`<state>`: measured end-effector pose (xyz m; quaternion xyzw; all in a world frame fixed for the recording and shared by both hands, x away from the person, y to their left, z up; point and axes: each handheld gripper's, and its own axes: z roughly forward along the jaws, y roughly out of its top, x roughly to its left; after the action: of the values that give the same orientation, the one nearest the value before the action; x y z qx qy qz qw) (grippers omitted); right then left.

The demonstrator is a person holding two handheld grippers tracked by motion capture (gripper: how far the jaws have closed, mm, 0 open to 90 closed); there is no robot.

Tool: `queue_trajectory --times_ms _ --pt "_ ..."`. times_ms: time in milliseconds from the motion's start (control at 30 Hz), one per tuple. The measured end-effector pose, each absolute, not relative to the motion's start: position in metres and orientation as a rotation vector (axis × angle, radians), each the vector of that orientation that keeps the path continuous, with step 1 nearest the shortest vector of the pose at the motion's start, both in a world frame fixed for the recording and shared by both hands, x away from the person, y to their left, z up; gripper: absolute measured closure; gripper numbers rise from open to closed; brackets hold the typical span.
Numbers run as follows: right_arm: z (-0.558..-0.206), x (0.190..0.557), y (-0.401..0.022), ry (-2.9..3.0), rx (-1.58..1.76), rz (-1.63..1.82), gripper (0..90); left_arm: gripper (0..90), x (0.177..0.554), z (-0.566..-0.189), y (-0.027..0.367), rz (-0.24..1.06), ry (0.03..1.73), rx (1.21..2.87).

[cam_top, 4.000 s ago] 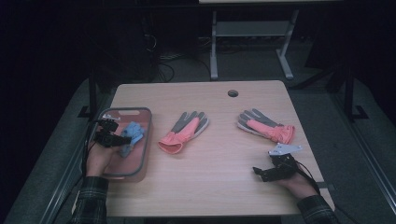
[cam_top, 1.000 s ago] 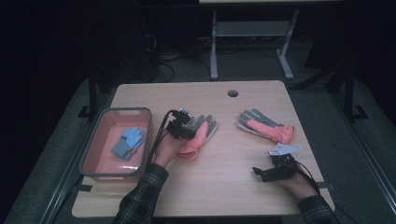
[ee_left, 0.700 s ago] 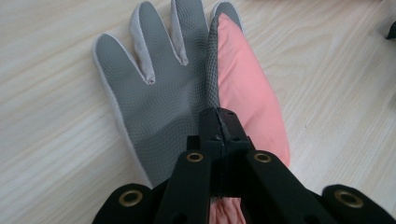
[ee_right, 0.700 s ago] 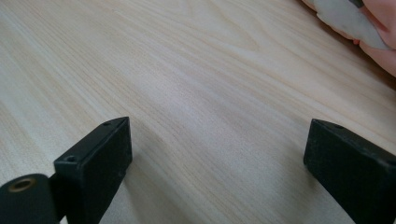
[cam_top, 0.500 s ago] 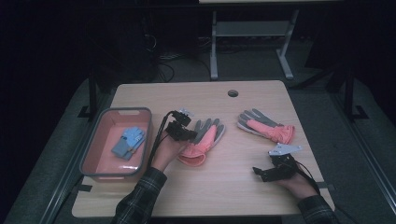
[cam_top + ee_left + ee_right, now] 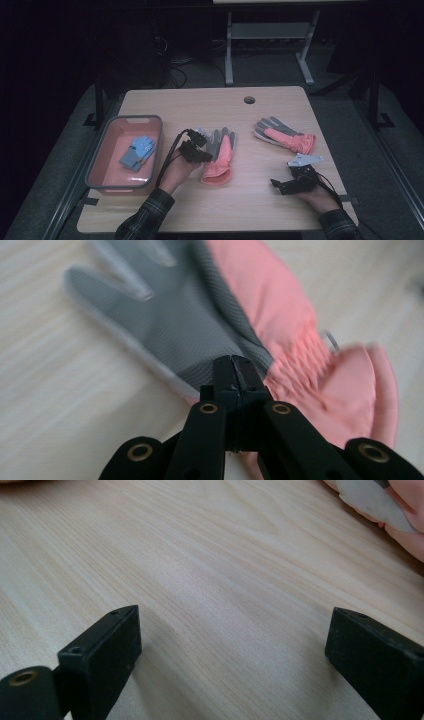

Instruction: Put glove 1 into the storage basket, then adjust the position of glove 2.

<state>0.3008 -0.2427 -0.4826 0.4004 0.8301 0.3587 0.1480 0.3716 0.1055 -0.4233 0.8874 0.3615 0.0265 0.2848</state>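
1. Pink-and-grey glove (image 6: 219, 155) lies mid-bench, just right of the pink tray (image 6: 102, 150); a blue glove (image 6: 137, 152) lies in the tray.
2. Left tool (image 6: 197, 150): jaws pressed together, pinching the edge of that glove's grey palm, clear in the left gripper view (image 6: 232, 372). Motion blur there.
3. Right tool (image 6: 290, 184): jaws spread wide, nothing between them, resting low over bare bench (image 6: 210, 570) at the near right.
4. Second pink-and-grey glove (image 6: 285, 135) sits far right, untouched, well apart from the first.
5. Step, my read: the near glove is gripped and ready for transfer, probably into the tray beside the blue one.
6. Next move calls for lift clear of the bench, carry left over the tray rim, then release. Fabric is limp, so expect droop and drag.
7. No brand, label or writing legible anywhere.
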Motion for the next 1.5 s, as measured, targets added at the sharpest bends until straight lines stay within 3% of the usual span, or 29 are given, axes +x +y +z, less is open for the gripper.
queue_trajectory --times_ms 600,933,1300,1400,1433,1500 --pt "-0.482 0.301 -0.243 2.389 1.154 1.028 7.6 89.7 0.326 -0.428 0.06 -0.049 0.746 2.381" --pt "-0.482 0.301 -0.243 2.389 1.154 1.029 7.6 88.7 0.315 -0.425 0.097 0.032 0.712 2.326" --pt "-0.482 0.301 -0.243 2.388 1.155 1.027 7.7 74.3 0.299 -0.441 0.148 0.132 0.76 2.294" --pt "-0.482 0.3 -0.242 2.388 1.158 1.027 8.1 58.8 0.293 -0.448 0.156 0.183 0.752 2.306" --pt "-0.482 0.3 -0.243 2.388 1.148 1.029 8.9 58.8 0.292 -0.45 0.157 0.193 0.754 2.309" --pt "-0.481 0.3 -0.243 2.397 1.131 1.036 16.3 51.7 0.288 -0.456 0.159 0.199 0.758 2.309"
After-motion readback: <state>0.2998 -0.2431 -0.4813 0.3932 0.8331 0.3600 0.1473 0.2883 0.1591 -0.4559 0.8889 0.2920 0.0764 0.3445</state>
